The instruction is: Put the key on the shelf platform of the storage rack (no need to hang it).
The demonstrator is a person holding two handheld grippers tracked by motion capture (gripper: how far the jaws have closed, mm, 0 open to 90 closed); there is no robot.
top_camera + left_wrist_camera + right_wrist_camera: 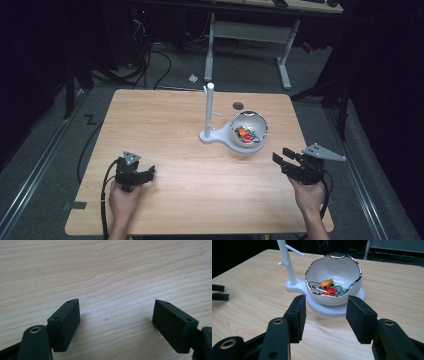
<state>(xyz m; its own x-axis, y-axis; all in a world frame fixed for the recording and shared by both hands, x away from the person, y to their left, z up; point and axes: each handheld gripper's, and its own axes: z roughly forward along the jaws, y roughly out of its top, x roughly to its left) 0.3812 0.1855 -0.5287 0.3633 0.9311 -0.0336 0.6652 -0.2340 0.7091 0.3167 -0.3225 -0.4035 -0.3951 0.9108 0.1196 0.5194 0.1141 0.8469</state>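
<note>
A white egg-shaped bowl [249, 129] [334, 277] with a silver rim sits on a white stand base [332, 311] near the table's middle right. Inside it lie small coloured pieces [327, 287], orange, red and green, with metal rings. A white post [209, 109] [286, 262] with short pegs rises from the same base. My right gripper [281, 155] [325, 315] is open, held above the table just in front of the bowl and pointing at it. My left gripper [151, 171] [116, 320] rests low over bare wood at the front left, open with nothing between its pads.
The wooden table [175, 130] has a round cable hole [238, 105] behind the bowl. A white desk frame [250, 35] and loose cables [150, 60] stand on the floor beyond the far edge. The left gripper's tips [218, 292] show at the right gripper view's left edge.
</note>
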